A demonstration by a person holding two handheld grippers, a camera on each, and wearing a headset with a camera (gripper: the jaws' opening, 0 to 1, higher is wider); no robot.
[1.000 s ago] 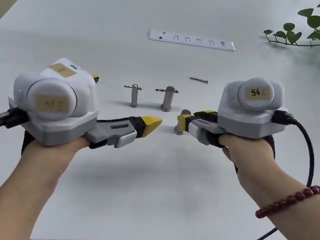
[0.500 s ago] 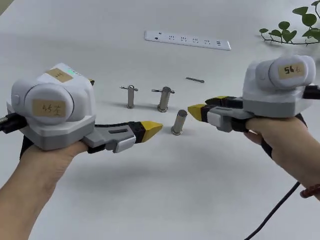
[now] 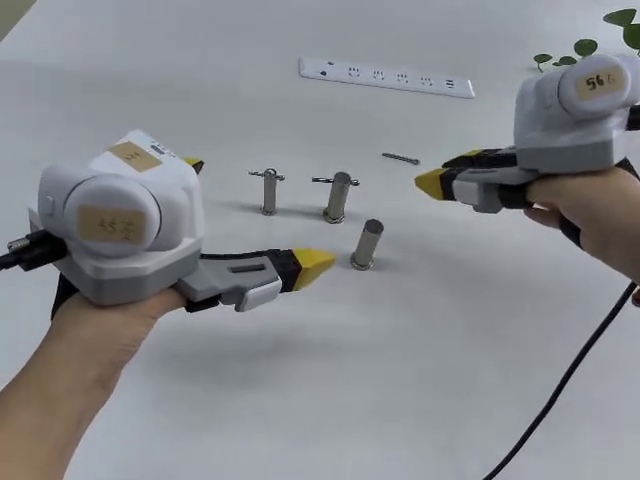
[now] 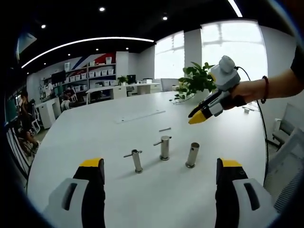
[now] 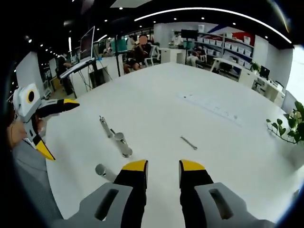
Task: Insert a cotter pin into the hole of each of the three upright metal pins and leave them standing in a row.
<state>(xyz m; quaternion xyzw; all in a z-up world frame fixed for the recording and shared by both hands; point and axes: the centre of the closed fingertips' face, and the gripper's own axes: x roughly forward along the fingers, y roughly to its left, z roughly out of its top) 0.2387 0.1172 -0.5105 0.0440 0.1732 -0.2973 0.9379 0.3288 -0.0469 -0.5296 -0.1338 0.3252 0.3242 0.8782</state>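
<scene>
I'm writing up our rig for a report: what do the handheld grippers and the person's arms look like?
The left gripper and right gripper have rounded white-grey bodies, grey-and-black fingers with yellow tips, and tan labels with handwritten digits. A black cable leaves each. Forearms are bare; a dark-red bead bracelet circles the right wrist.

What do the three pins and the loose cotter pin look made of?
Pins: likely steel, matt silver-grey with soft highlights down their sides. Cotter pin: thin dark grey sliver, probably metal wire; too small to judge finish.
</scene>
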